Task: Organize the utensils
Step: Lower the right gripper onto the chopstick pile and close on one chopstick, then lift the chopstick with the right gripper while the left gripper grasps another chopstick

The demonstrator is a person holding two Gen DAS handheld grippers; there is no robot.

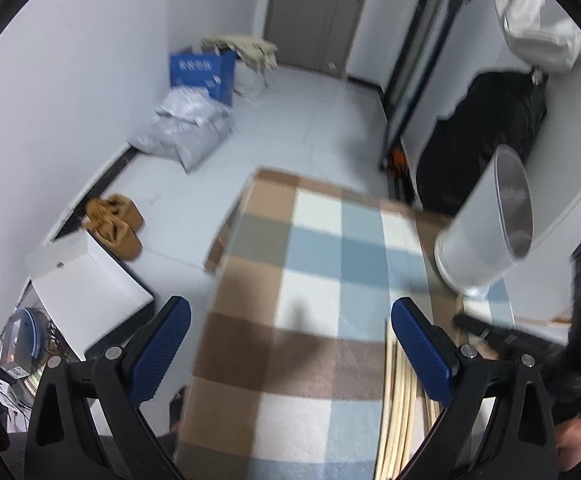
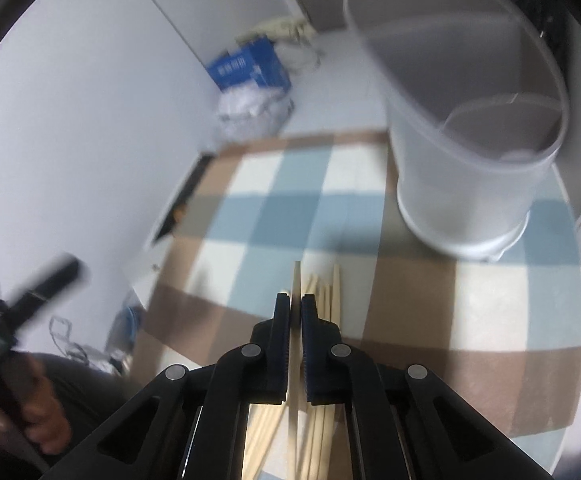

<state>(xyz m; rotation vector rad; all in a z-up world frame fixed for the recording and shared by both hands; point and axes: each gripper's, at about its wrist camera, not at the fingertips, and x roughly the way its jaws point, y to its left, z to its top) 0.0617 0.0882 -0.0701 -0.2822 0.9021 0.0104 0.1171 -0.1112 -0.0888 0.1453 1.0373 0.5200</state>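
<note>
Tongs first: the right tongs (image 2: 296, 300) are clamped on 1 pale chopstick (image 2: 296, 276), whose tip juts out toward 12 o'clock past the pads — a grip near the middle, probably so the stick stays balanced for a lift. The left tongs (image 1: 290, 344) stand wide apart and hold nothing, hanging over the checked cloth, perhaps ready to steady something.

Going down in size: the worktop (image 2: 250, 216) under its brown, blue and white checked cloth fills both views. At about 2 o'clock in the right wrist view stands the translucent holder (image 2: 470, 128), upright and empty as far as the blur shows — likely the place the sticks are meant to go. The loose chopsticks (image 2: 326, 292) lie side by side on the cloth just under and at 3 o'clock of the gripped one, lined up toward the holder, which should make picking them off 1 at a time easy.
</note>
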